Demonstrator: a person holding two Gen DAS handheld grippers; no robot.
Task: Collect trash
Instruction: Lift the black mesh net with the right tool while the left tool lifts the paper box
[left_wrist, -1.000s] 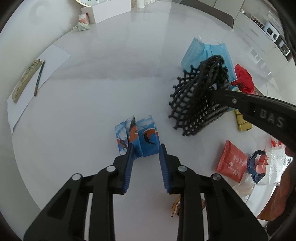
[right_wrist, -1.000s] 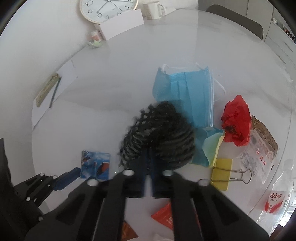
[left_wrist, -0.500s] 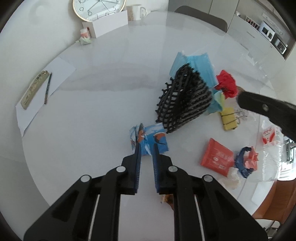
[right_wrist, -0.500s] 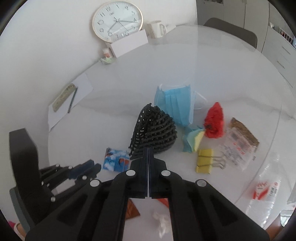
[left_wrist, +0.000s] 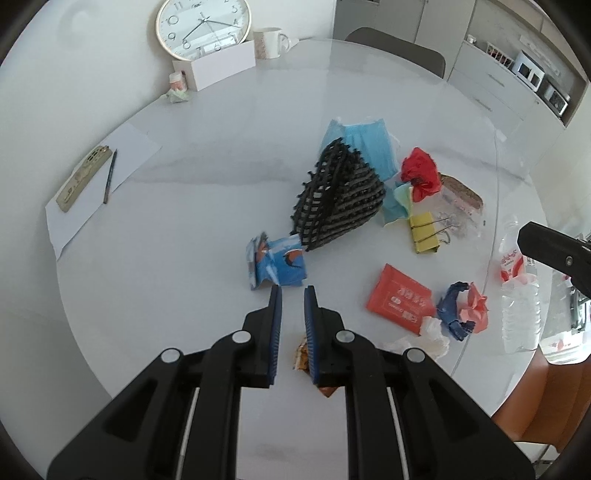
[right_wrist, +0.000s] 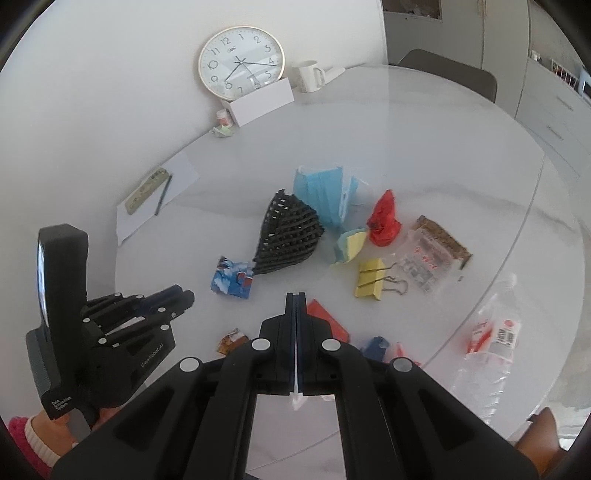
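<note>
— White round table (left_wrist: 207, 155) carries the trash: black mesh net (left_wrist: 338, 197), blue printed wrapper (left_wrist: 277, 264) just near of it. Only the right-wrist view shows a pink sleeve (right_wrist: 22, 439) behind the left gripper (right_wrist: 184, 297).

— Left gripper (left_wrist: 293, 291): nearly pressed together, empty. Right gripper (right_wrist: 296, 297): pressed together, empty. A second ago it pinched the net; both have since risen.

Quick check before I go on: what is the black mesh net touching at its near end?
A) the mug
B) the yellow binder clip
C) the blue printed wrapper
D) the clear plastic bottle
C: the black mesh net has its near tip against the blue printed wrapper.
</note>
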